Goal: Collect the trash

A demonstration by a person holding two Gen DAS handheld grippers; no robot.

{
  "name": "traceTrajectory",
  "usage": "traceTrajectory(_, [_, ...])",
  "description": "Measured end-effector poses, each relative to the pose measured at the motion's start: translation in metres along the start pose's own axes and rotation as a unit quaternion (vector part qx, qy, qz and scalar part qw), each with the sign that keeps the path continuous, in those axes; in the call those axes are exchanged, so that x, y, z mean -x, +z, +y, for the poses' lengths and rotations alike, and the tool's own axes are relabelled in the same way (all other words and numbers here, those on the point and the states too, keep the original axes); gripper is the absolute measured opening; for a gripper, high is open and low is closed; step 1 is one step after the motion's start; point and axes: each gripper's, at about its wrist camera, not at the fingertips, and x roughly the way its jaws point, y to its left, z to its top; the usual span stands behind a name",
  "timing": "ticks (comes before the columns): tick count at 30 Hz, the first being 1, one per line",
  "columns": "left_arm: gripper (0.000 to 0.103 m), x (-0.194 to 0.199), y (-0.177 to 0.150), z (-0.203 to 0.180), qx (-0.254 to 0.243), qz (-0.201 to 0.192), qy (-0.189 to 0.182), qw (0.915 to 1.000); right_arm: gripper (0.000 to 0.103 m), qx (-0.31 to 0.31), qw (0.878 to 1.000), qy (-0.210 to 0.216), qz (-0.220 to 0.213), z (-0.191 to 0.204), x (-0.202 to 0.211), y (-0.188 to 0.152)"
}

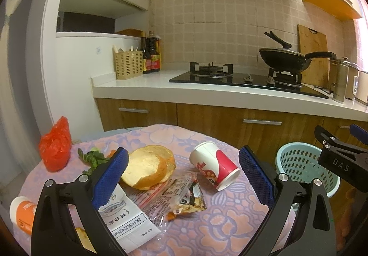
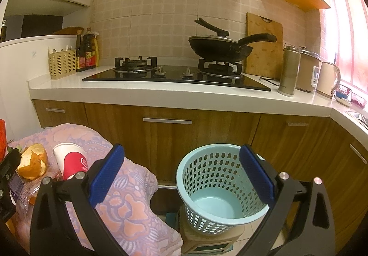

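Both grippers gape wide, the left gripper (image 1: 184, 175) over wrapper (image 1: 170, 196), peel (image 1: 147, 168) and tipped cup (image 1: 215, 168), while only the right gripper (image 2: 181, 177) shows the empty blue basket's (image 2: 207, 187) bottom.

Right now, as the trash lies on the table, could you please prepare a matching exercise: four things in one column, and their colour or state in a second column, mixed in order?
Things:
1. paper cup
2. plastic bag
3. basket
4. left gripper

States:
A. crumpled, red-orange, at the far left edge of the table
B. light blue, perforated, nothing inside
C. jaws wide apart, holding nothing
D. red and white, lying on its side

Pairs: 1-D, 2-A, 3-B, 4-C
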Motion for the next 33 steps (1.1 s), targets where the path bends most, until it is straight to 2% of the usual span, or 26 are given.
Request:
traceTrajectory(19, [0.094, 0.006, 0.002, 0.0, -0.003, -0.011, -0.001, 0.9999, 0.095, 0.005, 1.0, 0.005, 0.003, 0.002, 0.0, -0.002])
traceTrajectory(22, [0.094, 0.01, 0.004, 0.002, 0.002, -0.016, -0.013, 0.9998, 0.095, 0.004, 1.0, 0.013, 0.003, 0.002, -0.001, -0.002])
traceTrajectory(27, [0.094, 0.034, 0.004, 0.016, 0.016, -0.025, -0.029, 0.9992, 0.095, 0.015, 0.998, 0.054, 0.001, 0.012, -0.002, -0.004])
traceTrajectory(29, [0.094, 0.046, 0.003, 0.026, 0.016, -0.033, -0.013, 0.9992, 0.095, 0.027, 0.997, 0.072, -0.001, 0.02, -0.002, -0.004])
traceTrajectory(33, [0.094, 0.077, -0.006, 0.065, 0.035, -0.033, 0.019, 0.9987, 0.095, 0.056, 0.989, 0.135, -0.008, 0.038, -0.002, -0.006])
